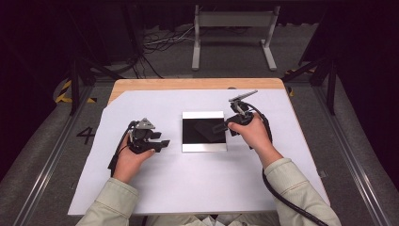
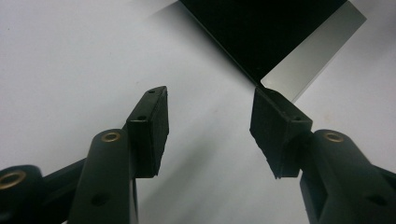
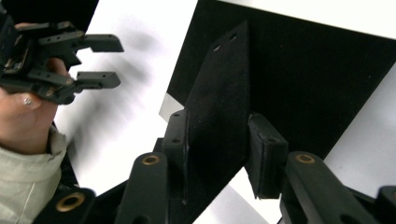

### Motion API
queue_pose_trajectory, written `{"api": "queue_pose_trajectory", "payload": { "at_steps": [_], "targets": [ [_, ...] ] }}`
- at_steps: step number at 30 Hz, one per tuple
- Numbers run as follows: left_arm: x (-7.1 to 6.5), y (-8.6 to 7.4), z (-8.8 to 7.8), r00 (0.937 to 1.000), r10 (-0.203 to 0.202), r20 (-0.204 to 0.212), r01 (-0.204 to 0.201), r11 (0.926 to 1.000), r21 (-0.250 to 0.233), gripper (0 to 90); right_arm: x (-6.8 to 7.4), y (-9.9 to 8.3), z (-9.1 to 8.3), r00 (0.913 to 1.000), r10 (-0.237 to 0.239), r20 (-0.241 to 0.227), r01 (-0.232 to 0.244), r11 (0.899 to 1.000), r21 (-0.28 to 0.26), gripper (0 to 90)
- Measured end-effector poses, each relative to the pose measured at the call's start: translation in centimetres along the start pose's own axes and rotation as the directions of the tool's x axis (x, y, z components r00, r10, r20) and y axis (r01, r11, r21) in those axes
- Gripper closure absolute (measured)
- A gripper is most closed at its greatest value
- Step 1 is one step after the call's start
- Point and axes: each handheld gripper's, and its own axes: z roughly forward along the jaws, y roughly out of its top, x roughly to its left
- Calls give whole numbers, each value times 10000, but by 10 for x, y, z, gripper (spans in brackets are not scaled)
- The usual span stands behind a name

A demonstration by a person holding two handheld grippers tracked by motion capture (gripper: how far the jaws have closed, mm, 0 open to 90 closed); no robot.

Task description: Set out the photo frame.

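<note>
A thin black plate [image 3: 219,84] with small holes stands between the jaws of my right gripper [image 3: 218,119], and both pads touch its edges. In the high view this plate [image 1: 207,128] hangs tilted over a square black board [image 1: 203,147] with silver strips along its near and far edges, held by the right gripper [image 1: 217,127] from the board's right side. My left gripper [image 1: 164,144] rests on the white sheet just left of the board. Its jaws [image 2: 210,126] stand open with nothing between them, next to the board's silver corner [image 2: 313,51].
A large white sheet [image 1: 197,183] covers most of the wooden table [image 1: 197,84]. Beyond the table, a white metal frame [image 1: 234,28] and loose cables [image 1: 160,40] lie on the floor. Dark rails run along both sides of the table.
</note>
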Motion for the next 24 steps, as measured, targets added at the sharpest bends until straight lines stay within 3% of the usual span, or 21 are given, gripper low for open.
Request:
{"api": "queue_pose_trajectory", "payload": {
  "at_steps": [16, 21, 24],
  "targets": [
    [0, 1, 0, 10000, 18, -8, -18, 10000, -25, 477, 18, -21, -16, 9930, -1142, -301, 1143, 9934, 45, 796],
    [0, 1, 0, 10000, 0, 11, 0, 10000, -10, 476, 20, -26, -20, 9872, -1457, -644, 1450, 9893, -163, 832],
    [0, 0, -1, 10000, -37, -6, 37, 10000, -92, 477, 22, -30, -23, 9807, -1578, -1152, 1537, 9871, -440, 875]
  ]
}}
